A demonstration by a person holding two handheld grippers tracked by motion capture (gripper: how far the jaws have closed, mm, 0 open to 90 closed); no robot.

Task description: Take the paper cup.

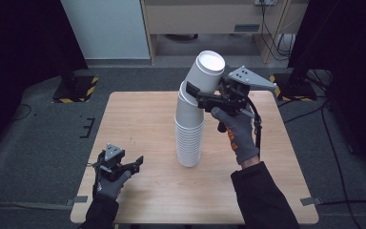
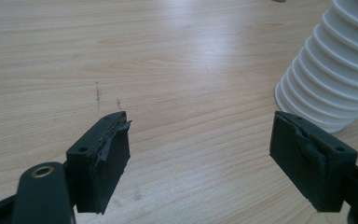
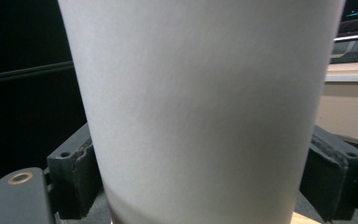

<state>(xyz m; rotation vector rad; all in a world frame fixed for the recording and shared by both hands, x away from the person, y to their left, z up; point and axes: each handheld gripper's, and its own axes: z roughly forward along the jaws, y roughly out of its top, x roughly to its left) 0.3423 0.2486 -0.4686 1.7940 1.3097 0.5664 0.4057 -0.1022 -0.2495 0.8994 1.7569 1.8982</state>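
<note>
A tall stack of upside-down white paper cups (image 1: 189, 138) stands mid-table; its ribbed rims also appear in the left gripper view (image 2: 328, 74). Above it, a single white cup (image 1: 206, 71) is tilted, bottom up, still touching the top of the stack. My right gripper (image 1: 204, 95) is shut on this cup, and the cup wall (image 3: 200, 112) sits pressed between both pads in the right gripper view. My left gripper (image 1: 132, 164) rests low at the table's front left, open, with nothing between its fingers (image 2: 102, 158); the stack is to its right.
The wooden table (image 1: 138, 119) has bare surface around the stack. Beyond its far edge are grey carpet, a light cabinet (image 1: 205, 19), cables and two floor stands with yellow-black tape (image 1: 76, 88).
</note>
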